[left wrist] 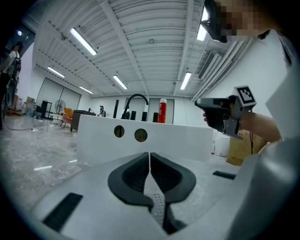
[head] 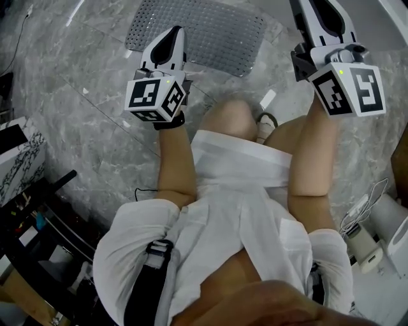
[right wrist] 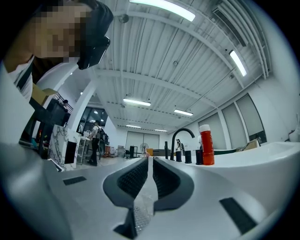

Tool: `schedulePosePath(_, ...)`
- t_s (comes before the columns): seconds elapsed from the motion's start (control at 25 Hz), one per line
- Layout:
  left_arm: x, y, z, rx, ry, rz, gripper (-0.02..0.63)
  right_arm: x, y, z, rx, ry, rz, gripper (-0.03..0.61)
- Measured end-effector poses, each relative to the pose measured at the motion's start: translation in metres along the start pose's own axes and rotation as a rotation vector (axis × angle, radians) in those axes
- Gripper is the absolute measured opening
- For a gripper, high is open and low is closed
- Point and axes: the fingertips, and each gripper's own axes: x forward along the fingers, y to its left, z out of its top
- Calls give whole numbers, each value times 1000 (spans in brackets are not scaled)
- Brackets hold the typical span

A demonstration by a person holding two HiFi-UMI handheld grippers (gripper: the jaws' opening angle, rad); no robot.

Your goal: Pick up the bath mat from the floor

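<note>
The grey perforated bath mat [head: 197, 28] spreads out beyond my two raised grippers, above the marbled floor. My left gripper [head: 172, 38] reaches its near left edge. In the left gripper view the left gripper [left wrist: 149, 157] has its jaws together, with a strip of the dotted bath mat [left wrist: 158, 206] pinched low between the pads. My right gripper [head: 307, 11] runs out of the top of the head view, so its tips are hidden there. In the right gripper view the right gripper [right wrist: 149, 161] has a thin translucent fold of bath mat [right wrist: 143, 201] between its nearly closed pads.
A white tub wall with two holes [left wrist: 154, 140] stands ahead, with a black faucet [left wrist: 136, 101] and a red bottle [left wrist: 162, 110] behind it. A marbled white box [head: 19, 159] and a dark rack are at my left; white devices with cables [head: 376, 223] at my right.
</note>
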Motion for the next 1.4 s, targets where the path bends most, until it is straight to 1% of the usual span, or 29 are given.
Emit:
schedulePosePath(0.16, 27, -14, -28, 15, 75, -58, 18, -5, -8, 2, 12, -1, -12, 45)
schedulePosePath(0.28, 49, -23, -52, 42, 139, -101, 18, -8, -13, -2, 11, 14, -12, 74)
schedulePosePath(0.56, 93, -41, -119, 81, 296, -179, 18, -18, -23, -6, -7, 36, -34, 86)
schedulePosePath(0.76, 113, -52, -161, 114, 398, -217, 18, -23, -30, -3, -4, 39, -39, 89)
schedulePosePath(0.84, 121, -60, -178, 118, 438, -244, 18, -26, -35, -3, 3, 39, -44, 91)
schedulePosePath(0.96, 130, -69, -208, 127, 514, -290, 19, -28, -40, -7, 8, 45, -47, 95)
schedulePosePath(1.12, 141, -79, -249, 156, 614, -324, 20, -32, -46, -12, 2, 70, -54, 101)
schedulePosePath(1.2, 145, -83, -271, 155, 666, -339, 31, -34, -49, -13, 1, 74, -59, 103)
schedulePosePath(1.28, 148, -88, -292, 134, 722, -351, 88, -36, -51, -14, -2, 78, -63, 106)
schedulePosePath(1.4, 148, -96, -321, 108, 805, -363, 91, -39, -51, -15, -18, 92, -59, 106)
